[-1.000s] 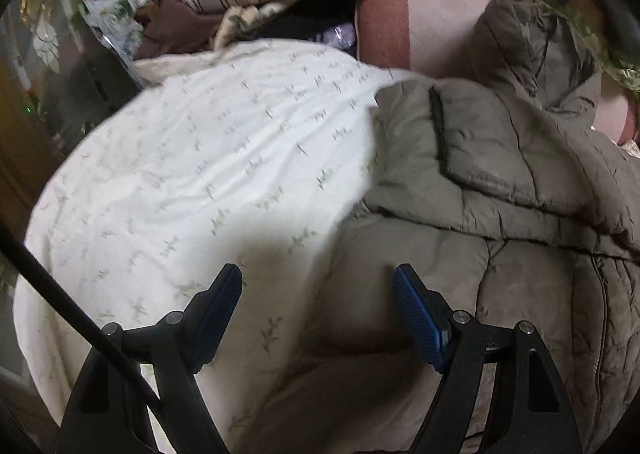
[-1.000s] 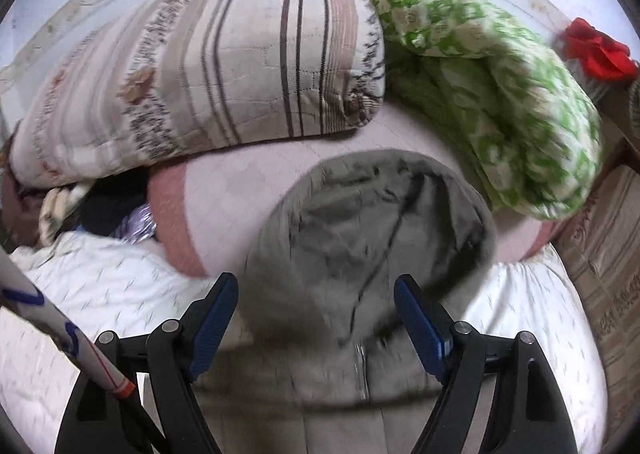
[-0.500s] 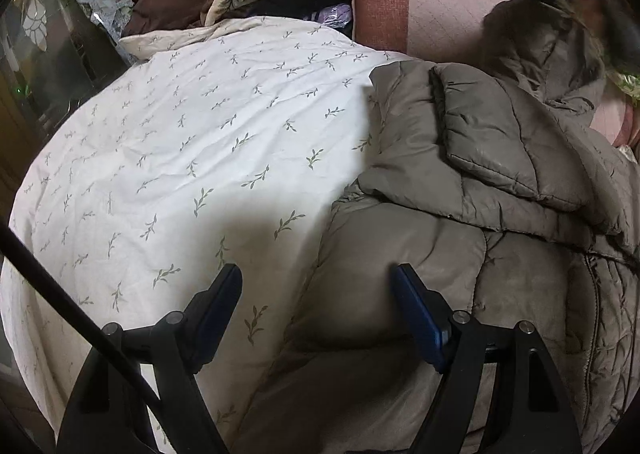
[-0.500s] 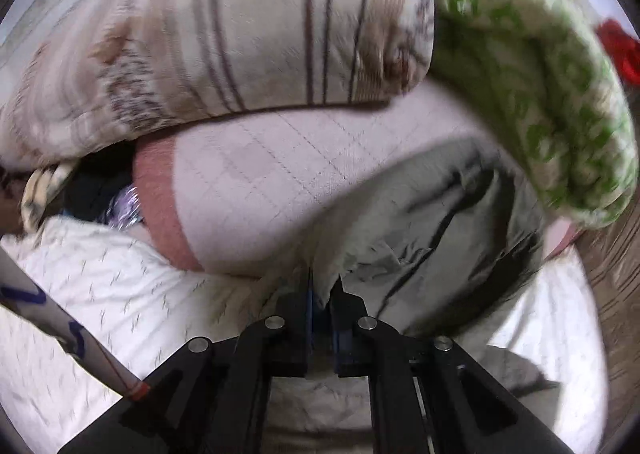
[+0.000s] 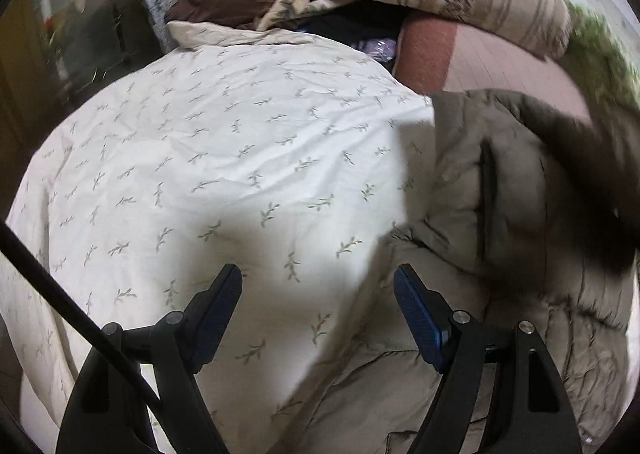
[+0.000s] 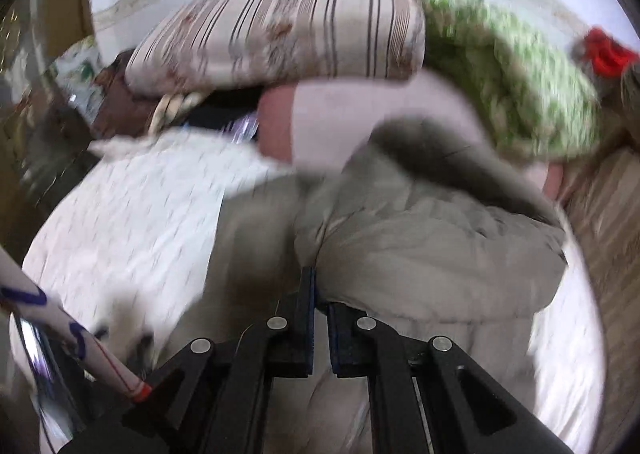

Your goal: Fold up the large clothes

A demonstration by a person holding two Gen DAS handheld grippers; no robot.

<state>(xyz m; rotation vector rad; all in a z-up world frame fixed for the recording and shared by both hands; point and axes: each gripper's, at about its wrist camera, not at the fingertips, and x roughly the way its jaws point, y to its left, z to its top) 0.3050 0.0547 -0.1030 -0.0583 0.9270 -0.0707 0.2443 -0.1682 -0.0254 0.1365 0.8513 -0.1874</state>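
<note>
Since the earlier frames, the right gripper (image 6: 320, 304) has gone from wide open around the hood to fully closed, and the hood has been carried away from the pillows and over the body of the olive padded jacket (image 6: 420, 246). Less of the jacket and more of the leaf-print sheet (image 5: 224, 158) now fills the left wrist view.

**Gripper state**
- Right gripper: jaws are pressed together, with a fold of jacket fabric apparently pinched at the tips. How deep the bite goes cannot be told.
- Left gripper (image 5: 318, 294): jaws stand wide apart above the sheet and the jacket's edge. Nothing is held.

**Location of the garment**
The jacket lies on the sheet, in front of the pink quilt (image 5: 500, 66) and the striped pillow (image 6: 288, 26). Its hood end is raised in the right gripper's pinch.

**Risks**
1. A thin pinch on slippery padded fabric is likely to slip, and the hood would then drop back unfolded.
2. Only the outer shell may be caught; the filling and lining would then lag and bunch up.
3. With the jacket body not pinned by the left gripper, the whole garment may be dragged across the sheet instead of folding.
4. A springy fold may reopen once released.

**Limits of visibility**
- Both views are motion-blurred, most heavily around the hood.
- A dark smear crosses the jacket in the left wrist view and cannot be identified with certainty.
- The jacket's lower hem and far sleeve are cut off.
</note>
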